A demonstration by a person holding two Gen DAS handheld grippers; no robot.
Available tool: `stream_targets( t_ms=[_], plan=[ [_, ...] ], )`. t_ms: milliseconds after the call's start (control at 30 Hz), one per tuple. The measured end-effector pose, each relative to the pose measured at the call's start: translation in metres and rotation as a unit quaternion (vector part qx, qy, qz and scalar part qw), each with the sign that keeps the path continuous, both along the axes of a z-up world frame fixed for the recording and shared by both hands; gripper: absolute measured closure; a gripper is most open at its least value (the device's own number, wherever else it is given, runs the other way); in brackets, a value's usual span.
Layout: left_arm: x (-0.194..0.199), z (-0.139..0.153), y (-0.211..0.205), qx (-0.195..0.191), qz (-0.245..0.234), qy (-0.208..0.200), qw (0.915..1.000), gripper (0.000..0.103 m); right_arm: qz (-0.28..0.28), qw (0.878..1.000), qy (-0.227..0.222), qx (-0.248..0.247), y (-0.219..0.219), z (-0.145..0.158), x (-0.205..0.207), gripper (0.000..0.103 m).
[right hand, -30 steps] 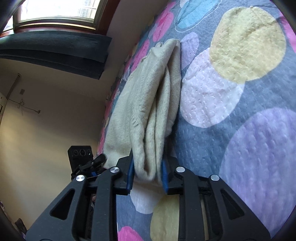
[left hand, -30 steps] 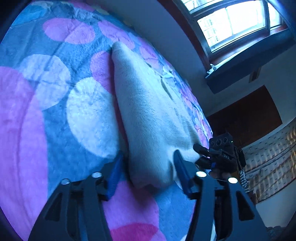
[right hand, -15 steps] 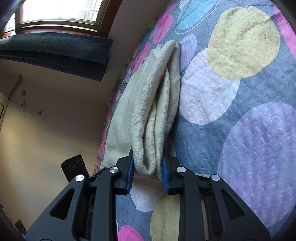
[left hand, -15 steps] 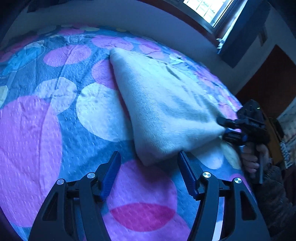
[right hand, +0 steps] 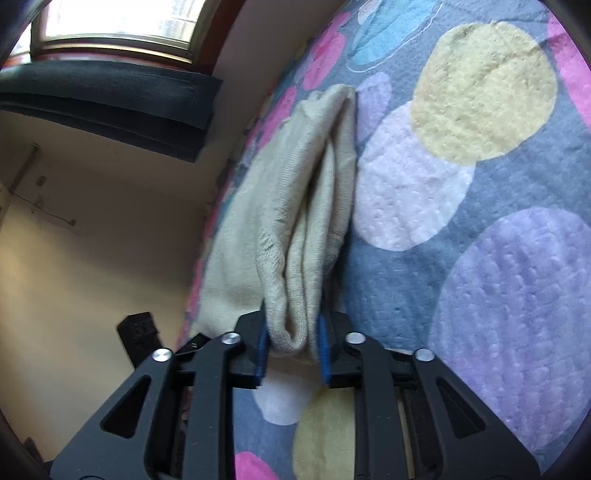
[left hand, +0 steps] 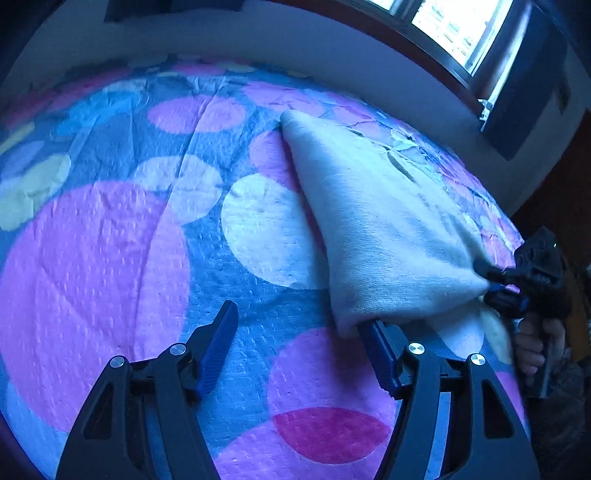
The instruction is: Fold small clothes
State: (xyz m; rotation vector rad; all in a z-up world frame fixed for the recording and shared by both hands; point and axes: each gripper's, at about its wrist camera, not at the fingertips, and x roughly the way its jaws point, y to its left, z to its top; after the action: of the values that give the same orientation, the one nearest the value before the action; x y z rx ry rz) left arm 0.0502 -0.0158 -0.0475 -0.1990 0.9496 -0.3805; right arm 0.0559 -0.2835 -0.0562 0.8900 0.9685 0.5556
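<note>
A cream knitted garment (left hand: 388, 221) lies folded into a long wedge on the spotted bedspread (left hand: 110, 258). My left gripper (left hand: 298, 315) is open and its jaws are opening further, with only bedspread between them. The garment's near corner rests against the tip of its right finger (left hand: 373, 339). In the right wrist view the garment (right hand: 306, 192) bunches into layered folds, and my right gripper (right hand: 291, 332) is shut on its near end, the jaws still closing. From the left wrist view, the right gripper (left hand: 495, 288) pinches the garment's right corner, held by a person's hand (left hand: 535, 343).
The bedspread (right hand: 480, 221) carries large pink, yellow, white and lilac circles. The bed's far edge runs along a pale wall (left hand: 295, 48) under a window (left hand: 461, 22). A dark sill (right hand: 110, 103) juts out below the window.
The left gripper has swung left and come off the garment's near corner, which was between its jaws; the jaws stand wider. The right gripper has tightened on the folded end.
</note>
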Motion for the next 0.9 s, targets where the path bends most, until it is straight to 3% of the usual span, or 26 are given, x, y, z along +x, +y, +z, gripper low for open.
stream_targets(
  t_ms=[133, 367, 467, 500, 567, 667, 800, 900],
  plan=[
    [-0.005, 0.0, -0.001, 0.01, -0.011, -0.006, 0.9999, 0.036, -0.007, 1.0, 0.002, -0.031, 0.002, 0.004, -0.002, 0.09],
    [-0.012, 0.001, 0.007, -0.004, -0.013, -0.006, 0.9999, 0.036, -0.009, 1.0, 0.007, -0.015, -0.004, -0.001, 0.002, 0.091],
    [-0.017, 0.006, 0.018, -0.046, -0.001, 0.001, 0.9989, 0.036, -0.013, 1.0, 0.008, -0.004, -0.007, -0.001, 0.001, 0.09],
    [-0.017, 0.008, 0.024, -0.081, 0.001, 0.009, 0.9967, 0.036, -0.011, 1.0, 0.008, 0.001, -0.008, -0.002, 0.001, 0.09],
    [-0.011, 0.007, 0.033, -0.146, -0.004, 0.033, 0.9887, 0.036, -0.011, 1.0, 0.008, 0.005, -0.01, -0.004, 0.003, 0.09],
    [0.005, -0.001, 0.03, -0.205, -0.02, 0.065, 0.9764, 0.036, -0.008, 1.0, 0.004, -0.004, -0.008, -0.003, 0.006, 0.09],
    [0.019, -0.009, 0.013, -0.194, -0.032, 0.077, 0.9774, 0.036, -0.007, 1.0, 0.003, 0.003, -0.009, -0.007, 0.007, 0.09],
    [0.021, -0.012, 0.007, -0.153, -0.024, 0.068, 0.9856, 0.052, -0.003, 1.0, 0.001, -0.006, -0.008, -0.007, 0.008, 0.09]
  ],
)
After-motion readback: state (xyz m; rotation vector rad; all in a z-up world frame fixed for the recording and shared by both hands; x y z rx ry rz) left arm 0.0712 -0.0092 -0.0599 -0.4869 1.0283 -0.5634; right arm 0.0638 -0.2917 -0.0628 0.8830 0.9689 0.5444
